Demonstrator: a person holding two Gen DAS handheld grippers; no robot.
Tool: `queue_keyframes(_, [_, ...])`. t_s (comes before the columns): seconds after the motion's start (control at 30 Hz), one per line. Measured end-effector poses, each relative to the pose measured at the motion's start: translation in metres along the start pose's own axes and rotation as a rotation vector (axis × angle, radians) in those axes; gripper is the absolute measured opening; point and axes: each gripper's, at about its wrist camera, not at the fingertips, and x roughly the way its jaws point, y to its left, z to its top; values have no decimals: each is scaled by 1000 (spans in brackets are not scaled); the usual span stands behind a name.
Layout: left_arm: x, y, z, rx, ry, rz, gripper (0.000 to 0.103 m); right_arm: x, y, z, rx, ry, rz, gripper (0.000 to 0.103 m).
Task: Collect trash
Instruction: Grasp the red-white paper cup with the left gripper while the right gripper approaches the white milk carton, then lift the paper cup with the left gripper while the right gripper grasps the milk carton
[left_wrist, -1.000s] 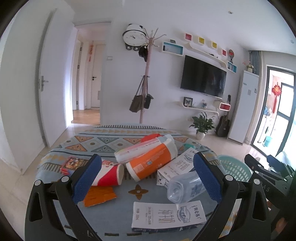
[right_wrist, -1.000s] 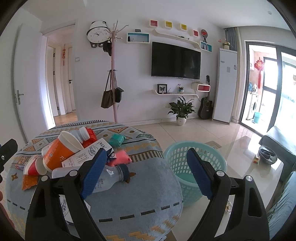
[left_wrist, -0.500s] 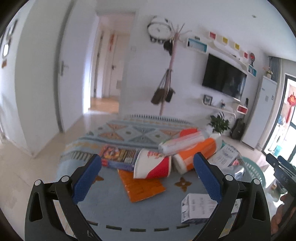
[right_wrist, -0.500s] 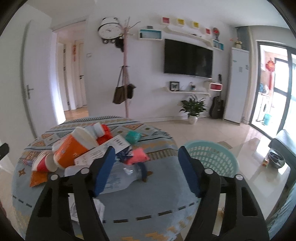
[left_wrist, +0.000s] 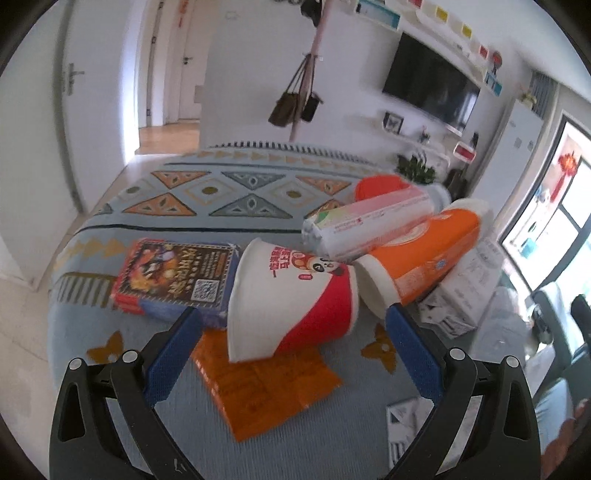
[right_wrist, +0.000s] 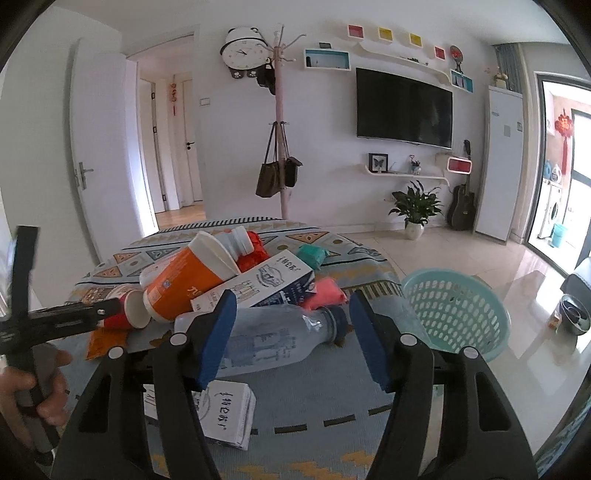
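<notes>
red and white paper cup (left_wrist: 291, 299) lies on its side on the patterned cloth of the bench (left_wrist: 221, 192), printed with chinese characters and a cartoon panda face; the characters are too blurred to read. beside it to the left lies a dark snack box (left_wrist: 177, 277) with a qr code on its face, its lettering not legible. an orange wrapper (left_wrist: 266, 384) lies flat under the cup's rim, its print too faint to read. behind the cup a large orange cup (left_wrist: 424, 258) and a pink-and-white tube (left_wrist: 369, 225) lie piled together.

the left gripper (left_wrist: 291, 354) has its blue fingers (left_wrist: 170, 354) spread wide, one on each side of the red and white cup; neither pad touches it. it angles down toward the bench.

in the right wrist view a clear plastic bottle (right_wrist: 273, 339) with a dark cap lies between the spread blue pads of the right gripper (right_wrist: 291, 336); whether the left pad touches the bottle cannot be told, and the right pad stands clear of it. a white carton (right_wrist: 258, 284) with hand-drawn chinese writing lies behind the bottle, and a second such carton (right_wrist: 221, 413) lies below. a pale green basket (right_wrist: 454, 310) stands on the floor just beside the bench. a hand (right_wrist: 29, 391) at the left edge grips the other tool's handle.
</notes>
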Motion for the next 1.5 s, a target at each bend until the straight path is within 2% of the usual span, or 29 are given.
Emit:
queue_keyframes(0.13, [16, -4, 4, 5, 16, 6, 95, 3, 1, -6, 11, 22, 32, 62])
queue_keyframes(0.27, [28, -4, 4, -7, 44, -5, 77, 8, 17, -13, -13, 43, 63, 68])
queue_keyframes(0.33, [28, -5, 3, 1, 43, 27, 73, 11, 22, -14, -3, 61, 88, 72])
queue_keyframes(0.53, [18, -1, -1, -19, 20, -8, 73, 19, 32, -31, -9, 138, 184, 73])
queue_keyframes(0.7, [0, -9, -7, -1, -11, -16, 73, 41, 11, -42, 89, 229, 242, 75])
queue_keyframes(0.8, [-12, -14, -11, 5, -25, -25, 73, 52, 12, -49, 108, 310, 352, 75])
queue_keyframes(0.87, [-19, -15, -12, 5, -36, -26, 73, 50, 18, -52, 102, 327, 395, 75])
queue_keyframes(1.0, [-37, -11, -13, -15, -68, -21, 73, 28, 33, -61, 24, 320, 430, 75])
queue_keyframes(1.1, [-48, -6, -13, -32, -88, -20, 73, 13, 48, -71, -3, 361, 531, 75])
queue_keyframes(1.17, [-53, -4, -13, -31, -98, -17, 73, 1, 62, -79, -69, 381, 576, 75])
queue_keyframes(1.3, [-64, 0, -14, -31, -117, -2, 73, -14, 74, -80, -186, 319, 521, 75])
queue_keyframes(1.5, [-77, 5, -16, -44, -141, 1, 73, 19, 95, -67, -295, 344, 542, 75])
